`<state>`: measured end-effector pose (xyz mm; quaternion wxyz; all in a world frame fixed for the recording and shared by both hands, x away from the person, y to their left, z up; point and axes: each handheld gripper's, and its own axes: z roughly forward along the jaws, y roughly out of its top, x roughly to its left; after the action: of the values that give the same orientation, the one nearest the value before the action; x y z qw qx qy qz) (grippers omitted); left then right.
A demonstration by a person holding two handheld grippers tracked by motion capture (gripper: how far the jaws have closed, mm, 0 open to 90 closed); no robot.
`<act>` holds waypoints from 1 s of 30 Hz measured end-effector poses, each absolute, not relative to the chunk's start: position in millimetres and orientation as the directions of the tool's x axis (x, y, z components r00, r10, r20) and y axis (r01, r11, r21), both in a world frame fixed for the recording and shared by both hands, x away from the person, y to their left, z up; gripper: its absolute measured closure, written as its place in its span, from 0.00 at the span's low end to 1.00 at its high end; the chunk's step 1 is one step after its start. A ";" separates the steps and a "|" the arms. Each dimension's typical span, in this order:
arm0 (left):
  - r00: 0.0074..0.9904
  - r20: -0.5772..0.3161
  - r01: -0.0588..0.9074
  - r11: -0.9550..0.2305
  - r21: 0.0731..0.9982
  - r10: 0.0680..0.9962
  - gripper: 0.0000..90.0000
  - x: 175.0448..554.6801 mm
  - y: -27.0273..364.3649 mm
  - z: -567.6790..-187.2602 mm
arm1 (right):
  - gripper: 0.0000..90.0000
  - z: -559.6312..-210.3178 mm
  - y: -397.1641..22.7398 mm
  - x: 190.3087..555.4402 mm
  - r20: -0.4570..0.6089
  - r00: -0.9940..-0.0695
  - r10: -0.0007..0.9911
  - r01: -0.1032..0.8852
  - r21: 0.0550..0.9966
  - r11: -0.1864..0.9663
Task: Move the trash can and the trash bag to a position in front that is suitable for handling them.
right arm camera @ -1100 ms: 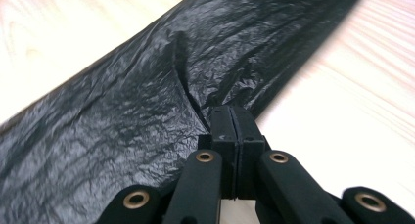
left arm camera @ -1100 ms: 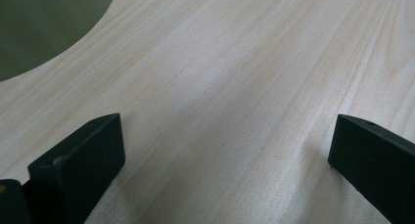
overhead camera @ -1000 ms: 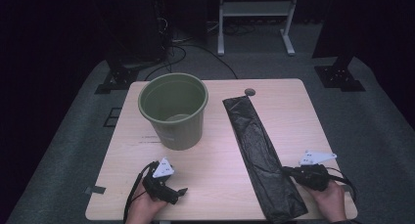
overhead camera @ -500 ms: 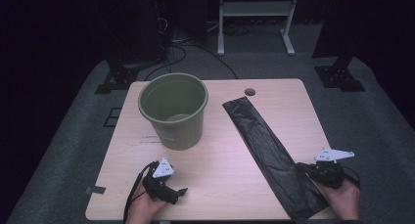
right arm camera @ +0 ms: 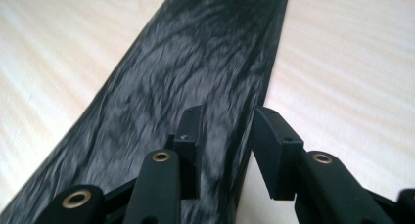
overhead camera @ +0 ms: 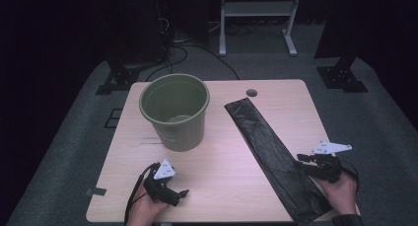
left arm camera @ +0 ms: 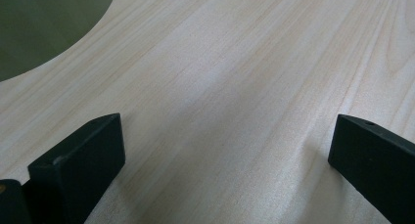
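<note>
High view, bucket: green bucket (overhead camera: pixel 175 110) stands upright on the counter (overhead camera: pixel 231 171), toward its far left.
High view, bag: long folded black bag (overhead camera: pixel 276 154) lies flat to the right of the bucket, well apart from it, running from near the small hole (overhead camera: pixel 252 93) down to the near right corner.
High view, left tongs: left tongs (overhead camera: pixel 181 195) sit on bare wood, nearer the person than the bucket, hand behind them.
High view, right tongs: right tongs (overhead camera: pixel 301 160) at the bag's right edge, far to the right of the bucket and nearer the person.
Left gripper view, tongs: jaws spread wide, nothing between them but counter; a curve of the bucket (left arm camera: pixel 44 23) shows top left.
Right gripper view, tongs: right tongs (right arm camera: pixel 227 138) part closed, a gap between the jaws; left jaw over the bag (right arm camera: pixel 186 72), right jaw just past its edge. Pinched on the plastic? Cannot tell.
Step in hand: looks like the right tongs are taking hold of the bag's edge, likely to line the bucket.
Next move: calls for a firm pinch on that thin edge, then a lift, with the left tongs coming across to help open it.
</note>
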<state>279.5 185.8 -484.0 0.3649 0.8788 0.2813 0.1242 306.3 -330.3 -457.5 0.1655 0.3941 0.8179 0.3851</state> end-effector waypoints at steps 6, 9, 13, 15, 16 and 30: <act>0.811 0.012 0.404 -0.575 0.711 0.585 0.00 279.5 185.8 -484.1 | 0.72 -457.4 -324.5 329.9 0.034 -0.627 0.778 0.522 0.760 0.388; 0.811 0.013 0.404 -0.575 0.712 0.585 0.00 279.5 185.7 -484.1 | 0.74 -461.2 -322.6 340.2 0.042 -0.625 0.779 0.529 0.756 0.384; 0.811 0.013 0.404 -0.575 0.712 0.585 0.00 279.5 185.7 -484.1 | 0.77 -469.6 -320.6 353.7 0.052 -0.615 0.787 0.551 0.743 0.381; 0.811 0.013 0.404 -0.575 0.712 0.585 0.00 279.5 185.7 -484.1 | 0.79 -470.4 -320.1 354.9 0.055 -0.614 0.787 0.554 0.740 0.381; 0.811 0.013 0.404 -0.575 0.711 0.585 0.00 279.5 185.7 -484.1 | 0.80 -471.1 -319.9 356.2 0.055 -0.617 0.785 0.552 0.742 0.382; 0.811 0.013 0.404 -0.575 0.711 0.585 0.00 279.5 185.7 -484.1 | 1.00 -474.5 -321.4 358.0 0.015 -0.600 0.800 0.571 0.708 0.415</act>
<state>279.5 185.7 -484.1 0.3651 0.8787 0.2814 0.1242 358.0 -321.4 -474.5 0.1652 0.4156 0.8247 0.3463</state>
